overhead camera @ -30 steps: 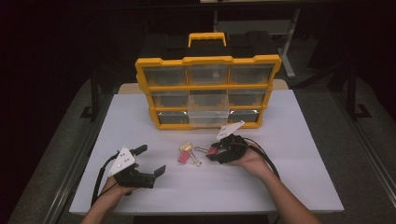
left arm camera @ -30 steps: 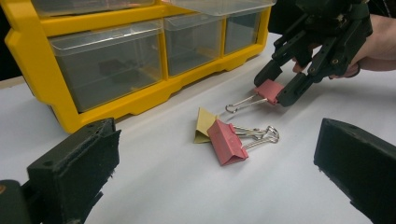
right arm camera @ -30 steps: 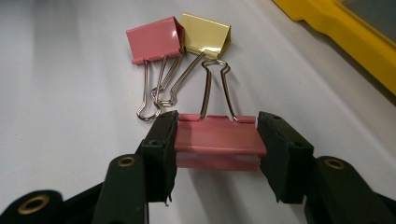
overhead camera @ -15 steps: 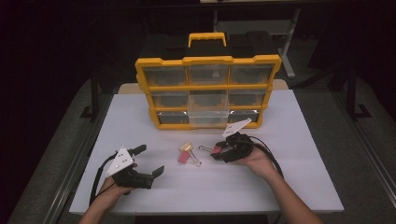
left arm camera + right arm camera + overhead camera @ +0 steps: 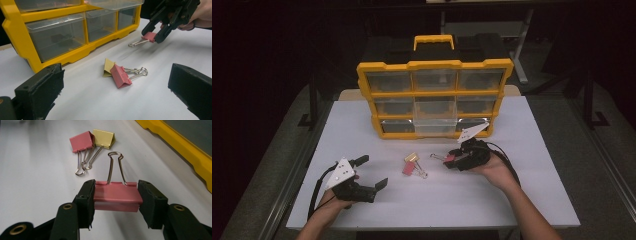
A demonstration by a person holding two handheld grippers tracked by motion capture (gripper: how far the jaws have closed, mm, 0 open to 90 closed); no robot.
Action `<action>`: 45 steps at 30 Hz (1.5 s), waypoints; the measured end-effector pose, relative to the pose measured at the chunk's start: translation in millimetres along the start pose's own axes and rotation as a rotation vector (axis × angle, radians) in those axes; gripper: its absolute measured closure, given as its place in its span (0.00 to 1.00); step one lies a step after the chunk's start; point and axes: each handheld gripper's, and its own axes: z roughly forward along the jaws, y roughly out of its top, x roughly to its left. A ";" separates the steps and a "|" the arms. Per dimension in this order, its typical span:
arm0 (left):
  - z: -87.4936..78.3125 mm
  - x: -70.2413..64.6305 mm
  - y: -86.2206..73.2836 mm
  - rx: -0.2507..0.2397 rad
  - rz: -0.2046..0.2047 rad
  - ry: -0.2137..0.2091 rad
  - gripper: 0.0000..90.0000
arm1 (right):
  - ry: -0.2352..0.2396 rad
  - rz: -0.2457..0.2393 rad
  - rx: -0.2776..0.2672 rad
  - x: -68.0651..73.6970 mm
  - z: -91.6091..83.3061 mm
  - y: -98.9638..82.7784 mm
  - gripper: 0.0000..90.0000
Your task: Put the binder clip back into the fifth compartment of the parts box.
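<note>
Since the right tongs (image 5: 116,202) clamp the pink clip (image 5: 116,198) by its flat sides just above the surface (image 5: 492,200), its wire handles stay free; the left tongs (image 5: 117,92) rest open nearby.

**Setting: a lab-style recording bench in a darkened room**

You worked at a plain white table (image 5: 362,125) set on a dark metal frame, with grey carpeted floor (image 5: 277,165) on both sides and the surroundings left unlit. A yellow parts organiser (image 5: 434,97) with clear drawers and a carry handle stood upright at the far edge, a workshop storage item. Behind it you had the legs of other metal-framed furniture (image 5: 522,65). You held instrumented, cabled handheld grippers (image 5: 357,180), which marked the bench as a test station.
</note>
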 end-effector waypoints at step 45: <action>-0.9 0.1 1.4 -0.014 -0.014 -0.002 0.00 | -0.054 0.047 -0.045 -25.9 -76.2 -12.2 0.54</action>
